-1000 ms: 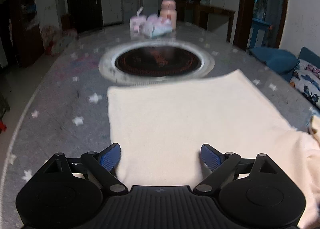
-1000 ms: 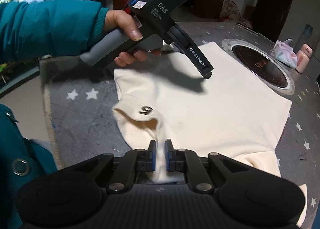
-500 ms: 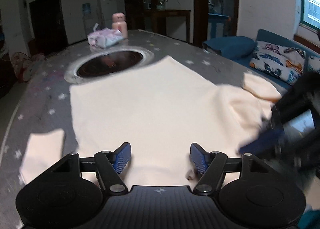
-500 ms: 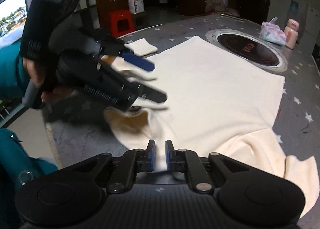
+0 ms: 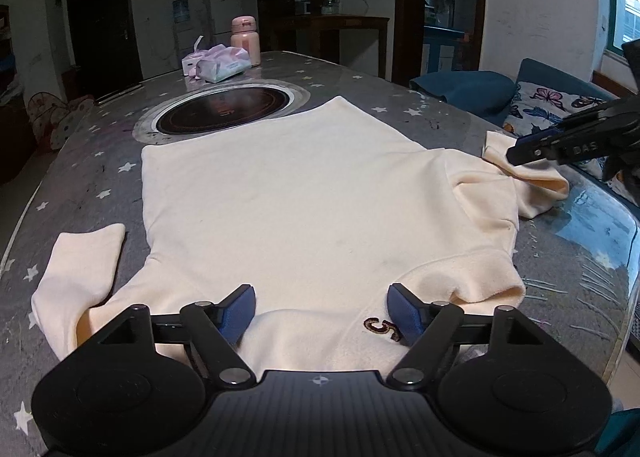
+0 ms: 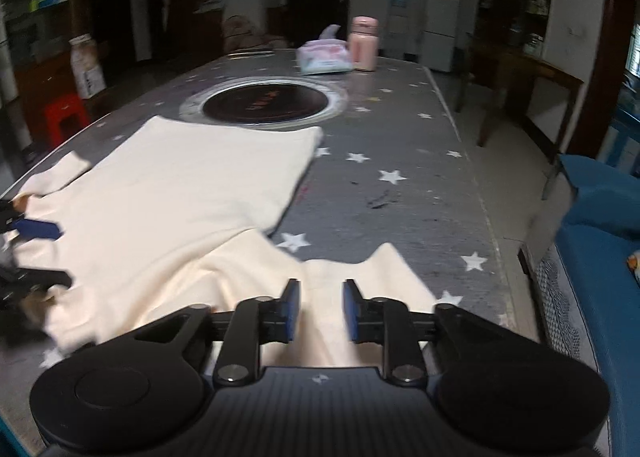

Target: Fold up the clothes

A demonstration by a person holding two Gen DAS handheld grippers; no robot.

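Since half a second ago, the right tongs (image 6: 318,309) have let go of the neck area and shifted to the right sleeve (image 6: 360,277), pads parted around it. Cream sweater (image 5: 304,201) lies flat and spread, hem toward the inset burner (image 5: 224,113) at 12 o'clock, left sleeve (image 5: 80,261) out at 9. Left tongs (image 5: 320,313) hang released over the collar. Judgement: grip the sleeve near its cuff and carry it across flat, keeping the body unwrinkled on the surface (image 5: 400,105).
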